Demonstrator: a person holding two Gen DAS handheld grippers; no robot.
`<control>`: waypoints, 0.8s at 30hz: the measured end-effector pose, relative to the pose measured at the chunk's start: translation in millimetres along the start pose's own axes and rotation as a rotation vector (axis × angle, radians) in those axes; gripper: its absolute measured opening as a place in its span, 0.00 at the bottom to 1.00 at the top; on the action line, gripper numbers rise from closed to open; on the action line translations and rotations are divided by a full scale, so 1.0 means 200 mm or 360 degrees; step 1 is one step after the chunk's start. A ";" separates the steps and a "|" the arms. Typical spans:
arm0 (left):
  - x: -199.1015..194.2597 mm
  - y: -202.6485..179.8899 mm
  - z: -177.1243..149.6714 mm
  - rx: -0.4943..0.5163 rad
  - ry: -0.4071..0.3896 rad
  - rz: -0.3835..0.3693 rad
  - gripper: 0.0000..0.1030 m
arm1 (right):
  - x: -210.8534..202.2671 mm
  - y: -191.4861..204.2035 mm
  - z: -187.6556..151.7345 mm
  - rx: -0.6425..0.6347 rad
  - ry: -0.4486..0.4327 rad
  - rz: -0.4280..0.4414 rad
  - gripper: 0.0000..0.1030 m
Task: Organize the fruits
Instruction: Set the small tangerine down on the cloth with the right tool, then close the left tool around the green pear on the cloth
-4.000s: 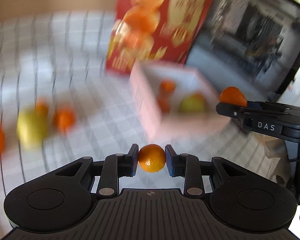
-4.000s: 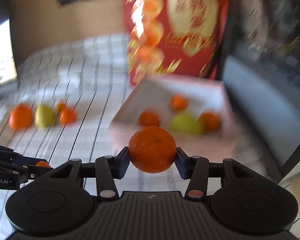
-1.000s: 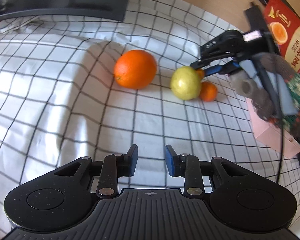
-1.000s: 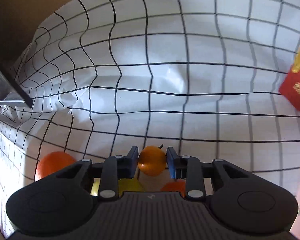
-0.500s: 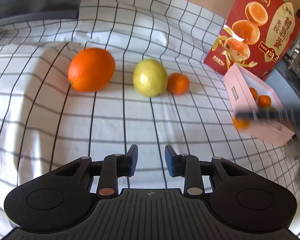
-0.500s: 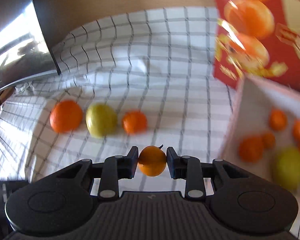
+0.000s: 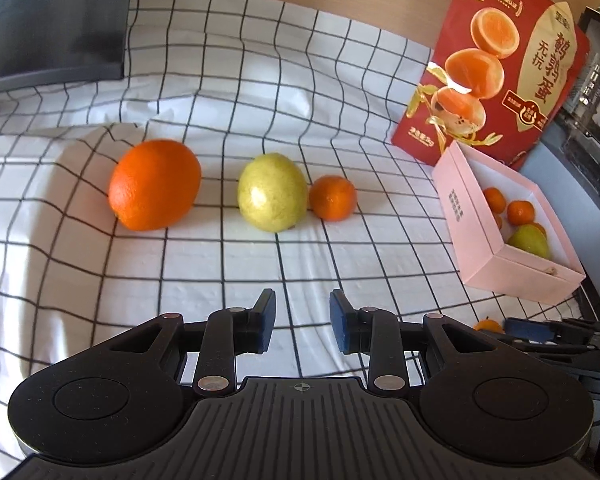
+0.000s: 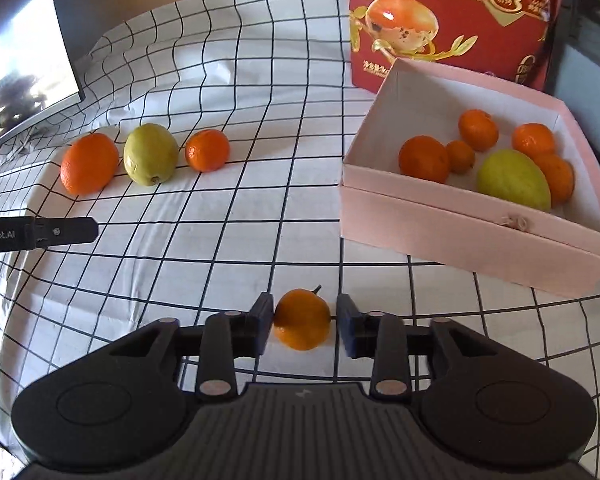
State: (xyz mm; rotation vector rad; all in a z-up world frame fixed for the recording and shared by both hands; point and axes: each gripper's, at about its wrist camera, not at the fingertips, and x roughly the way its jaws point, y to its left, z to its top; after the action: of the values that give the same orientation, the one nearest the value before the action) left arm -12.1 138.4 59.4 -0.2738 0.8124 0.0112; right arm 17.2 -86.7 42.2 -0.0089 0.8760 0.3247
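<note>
Here the right hand-held gripper (image 8: 302, 326) has just been opening around a small orange (image 8: 302, 319), the left hand-held gripper (image 7: 302, 322) narrow and empty.

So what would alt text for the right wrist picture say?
A black two-finger claw, its jaws just opened, frames a small stemmed orange fruit over checked cloth. A pink cardboard box of citrus sits right; three fruits line up left.

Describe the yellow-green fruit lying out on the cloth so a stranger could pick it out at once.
Start at the checked cloth left of the pink box, where three fruits lie in a row. It is the middle one, the yellow-green fruit, between the large orange and the small mandarin. It alone there is not orange.
</note>
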 end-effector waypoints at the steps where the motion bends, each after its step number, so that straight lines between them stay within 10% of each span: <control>1: 0.00 0.01 0.01 0.0003 -0.0011 0.0014 0.32 | 0.00 -0.01 -0.01 0.0020 -0.0017 -0.0027 0.56; 11: 0.04 0.04 0.19 -0.0016 -0.0122 0.0100 0.32 | -0.02 -0.01 -0.16 0.0018 -0.0245 -0.0145 0.75; 19: 0.17 -0.21 0.33 0.0468 -0.0117 0.0074 0.36 | 0.03 0.01 -0.22 -0.0021 -0.0273 -0.0190 0.83; 24: 0.22 -0.15 0.40 0.0311 -0.0115 0.0116 0.34 | 0.03 -0.01 -0.22 0.0003 -0.0286 -0.0166 0.85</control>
State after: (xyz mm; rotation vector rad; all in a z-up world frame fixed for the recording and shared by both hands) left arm 78.4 124.7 86.7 -0.0587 0.7455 0.0100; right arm -11.8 -92.4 9.3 -0.0234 0.6950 0.2237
